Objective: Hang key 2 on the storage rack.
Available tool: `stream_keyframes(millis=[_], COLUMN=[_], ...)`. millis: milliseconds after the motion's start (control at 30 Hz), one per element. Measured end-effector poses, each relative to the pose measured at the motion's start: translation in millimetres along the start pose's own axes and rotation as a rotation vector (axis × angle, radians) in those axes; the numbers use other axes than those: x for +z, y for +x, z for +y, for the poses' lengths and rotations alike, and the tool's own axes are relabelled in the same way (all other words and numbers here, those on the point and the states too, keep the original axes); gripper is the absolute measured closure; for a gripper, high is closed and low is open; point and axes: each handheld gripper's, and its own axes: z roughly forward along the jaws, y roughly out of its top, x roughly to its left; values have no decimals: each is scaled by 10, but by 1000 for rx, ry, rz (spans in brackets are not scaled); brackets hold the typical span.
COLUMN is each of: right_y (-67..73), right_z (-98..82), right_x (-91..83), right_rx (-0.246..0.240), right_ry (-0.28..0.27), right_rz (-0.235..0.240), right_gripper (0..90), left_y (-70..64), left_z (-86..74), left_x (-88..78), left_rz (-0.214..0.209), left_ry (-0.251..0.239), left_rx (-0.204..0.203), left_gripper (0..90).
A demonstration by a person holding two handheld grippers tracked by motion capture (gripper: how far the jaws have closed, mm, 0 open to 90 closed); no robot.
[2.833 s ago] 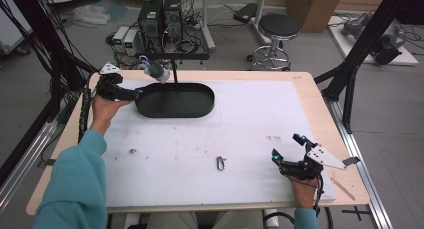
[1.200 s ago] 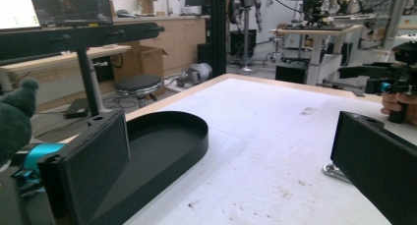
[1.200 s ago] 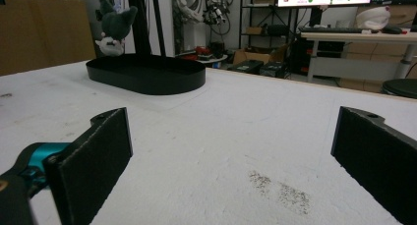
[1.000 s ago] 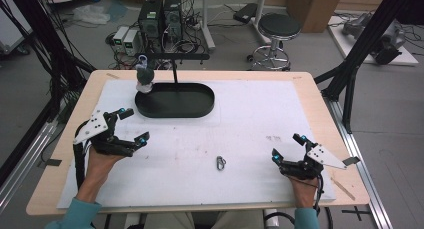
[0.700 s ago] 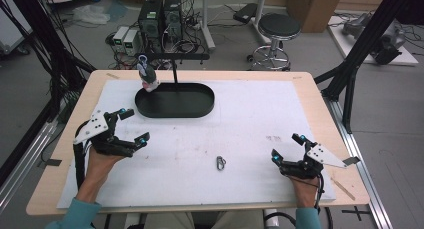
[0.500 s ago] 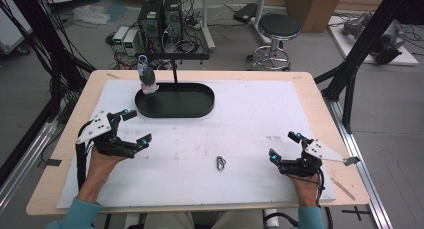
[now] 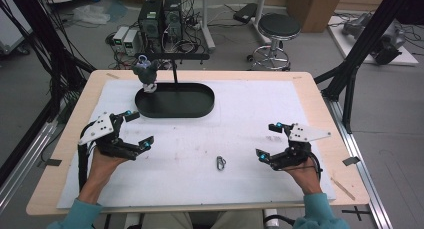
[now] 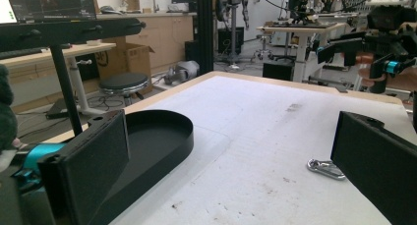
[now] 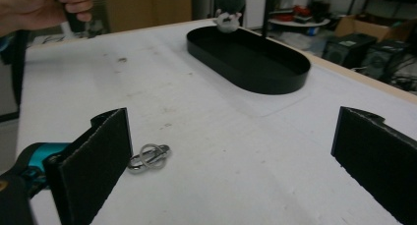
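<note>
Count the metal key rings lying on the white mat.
1. The metal key ring lies on the white mat near the front edge, between the two open claws, nearer the right claw. More could hide inside the black tray.

A black oval plastic tray (image 7: 175, 114) sits at the far left of the white paper mat (image 7: 250, 119), which covers most of the pale wooden table (image 7: 320, 119). Beyond the table, on the grey floor, stand a round black padded stool (image 7: 280, 25), two dark computer towers (image 7: 161, 16) and a brown cardboard box (image 7: 312, 1).
</note>
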Motion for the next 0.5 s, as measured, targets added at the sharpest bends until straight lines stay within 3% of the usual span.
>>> stream_keyframes(millis=[133, 500], right_y=[16, 86], right_z=[120, 304], right_x=[99, 380], right_rx=[-19, -81], right_ry=[44, 140], right_rz=[64, 171], right_gripper=[11, 11], left_y=[7, 19], left_z=[-5, -12], left_x=[7, 9], left_rz=[1, -1], left_ry=[1, 3], left_rx=[1, 7], left_gripper=[17, 17])
